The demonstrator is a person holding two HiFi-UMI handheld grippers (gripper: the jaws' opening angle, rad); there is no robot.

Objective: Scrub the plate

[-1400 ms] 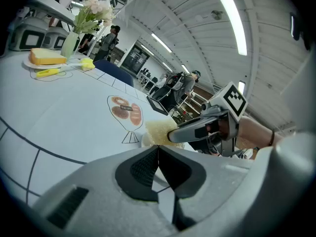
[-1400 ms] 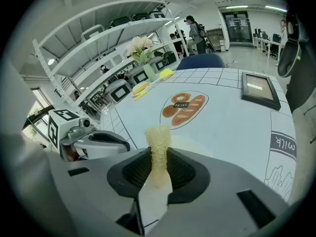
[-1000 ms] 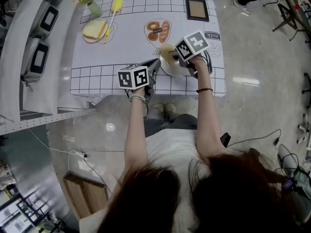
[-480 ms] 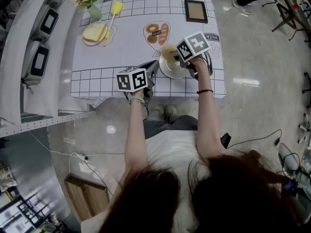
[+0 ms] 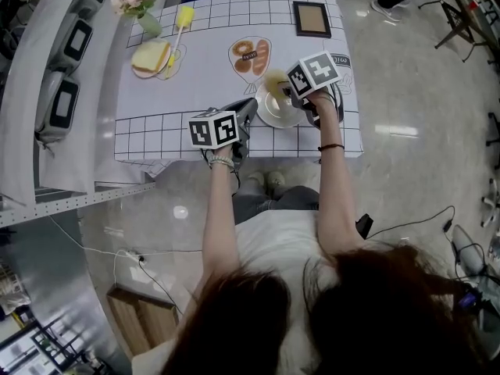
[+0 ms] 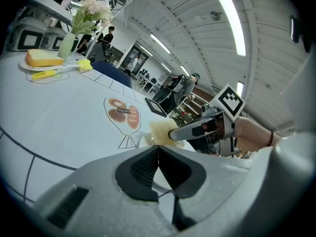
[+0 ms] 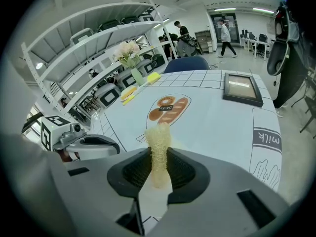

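1. My left tongs are pressed shut. As far as I can judge they pinch the near-left rim of the plate, steadying it on the table.
2. The plate sits near the table's front edge, between my two tongs, with its rim running up to my left tips.
3. My right tongs are clamped on a yellowish scouring pad, held over the plate's far side. I cannot tell if it touches.
4. I judge the scrubbing is under way. The next move calls for pressing the pad down and sweeping it across the plate while my left holds firm.
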